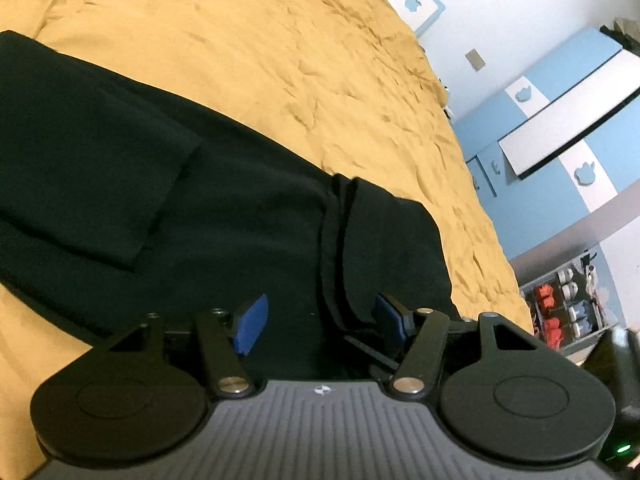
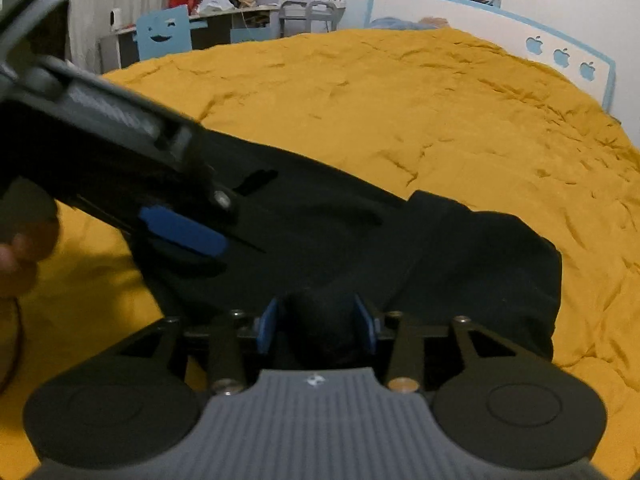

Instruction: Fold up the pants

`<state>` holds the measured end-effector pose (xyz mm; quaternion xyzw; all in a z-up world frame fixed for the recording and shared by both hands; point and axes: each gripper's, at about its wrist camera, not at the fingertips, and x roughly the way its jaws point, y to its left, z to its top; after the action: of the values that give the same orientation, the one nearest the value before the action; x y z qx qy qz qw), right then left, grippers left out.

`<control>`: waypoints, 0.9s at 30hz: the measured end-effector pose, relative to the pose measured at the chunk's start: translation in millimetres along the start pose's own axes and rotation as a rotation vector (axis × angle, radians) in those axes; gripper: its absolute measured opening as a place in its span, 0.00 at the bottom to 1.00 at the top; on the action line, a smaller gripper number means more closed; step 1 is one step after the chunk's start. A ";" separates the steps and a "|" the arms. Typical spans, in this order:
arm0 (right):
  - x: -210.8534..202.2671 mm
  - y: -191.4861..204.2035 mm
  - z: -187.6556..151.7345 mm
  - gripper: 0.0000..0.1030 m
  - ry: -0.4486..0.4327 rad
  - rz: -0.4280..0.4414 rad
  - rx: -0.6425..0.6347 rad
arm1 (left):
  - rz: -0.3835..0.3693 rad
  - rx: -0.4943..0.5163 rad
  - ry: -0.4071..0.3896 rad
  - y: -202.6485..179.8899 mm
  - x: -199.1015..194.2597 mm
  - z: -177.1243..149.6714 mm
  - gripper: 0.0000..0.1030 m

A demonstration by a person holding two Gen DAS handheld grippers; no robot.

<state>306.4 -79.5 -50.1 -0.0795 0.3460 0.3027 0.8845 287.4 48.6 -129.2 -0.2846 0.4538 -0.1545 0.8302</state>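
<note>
The black pants (image 1: 224, 208) lie partly folded on the yellow bedspread (image 1: 248, 40), one layer turned over another at the left. My left gripper (image 1: 320, 320) hovers open just over them. A raised fold of cloth runs beside its right blue pad (image 1: 390, 316), and neither pad presses on the cloth. In the right wrist view the pants (image 2: 460, 248) stretch from left to right. My right gripper (image 2: 317, 327) is open, with a bunch of black fabric sitting loosely between its blue pads. The left gripper's blue pad (image 2: 184, 234) reaches in from the upper left over the pants.
A person's hand (image 2: 16, 256) holds the left gripper at the left edge. A blue-and-white headboard (image 2: 560, 56) with apple cut-outs backs the bed. A desk and a blue chair (image 2: 162, 36) stand beyond it. A blue wardrobe (image 1: 560, 120) and a shoe shelf (image 1: 560, 308) are at the right.
</note>
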 end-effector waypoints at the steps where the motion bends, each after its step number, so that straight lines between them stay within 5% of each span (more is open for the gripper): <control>1: -10.6 -7.7 0.6 0.37 -0.020 0.016 0.042 | -0.002 0.004 0.009 -2.4 3.1 1.3 0.70; 4: -40.3 -35.3 -7.0 0.37 -0.079 0.025 0.156 | -0.006 0.025 0.037 -9.3 8.8 -3.7 0.73; 10: -84.0 -83.9 -43.8 0.37 -0.137 -0.092 0.308 | 0.011 0.033 0.090 -20.6 30.7 -8.0 0.74; 16: -86.2 -117.7 -70.8 0.37 -0.161 -0.084 0.502 | -0.037 -0.026 0.083 -26.8 41.6 -8.1 0.71; 17: -82.9 -117.6 -70.7 0.37 -0.163 -0.081 0.514 | -0.050 -0.043 0.084 -27.1 43.7 -7.6 0.67; 19: -76.1 -115.4 -68.4 0.37 -0.160 -0.075 0.529 | -0.042 -0.061 0.081 -27.9 47.4 -7.3 0.45; 20: -69.2 -112.7 -66.8 0.37 -0.151 -0.074 0.522 | -0.022 -0.066 0.081 -27.9 48.3 -7.0 0.21; 25: -48.3 -86.8 -65.3 0.39 -0.041 -0.105 0.394 | -0.062 -0.128 0.027 -20.0 33.6 -5.9 0.17; 27: -38.0 -77.5 -67.3 0.27 0.016 -0.136 0.336 | -0.082 -0.142 0.005 -18.6 24.0 -4.6 0.17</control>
<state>292.2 -183.6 -80.7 0.0439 0.3925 0.1794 0.9010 296.5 20.0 -135.8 -0.3607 0.4535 -0.1568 0.7998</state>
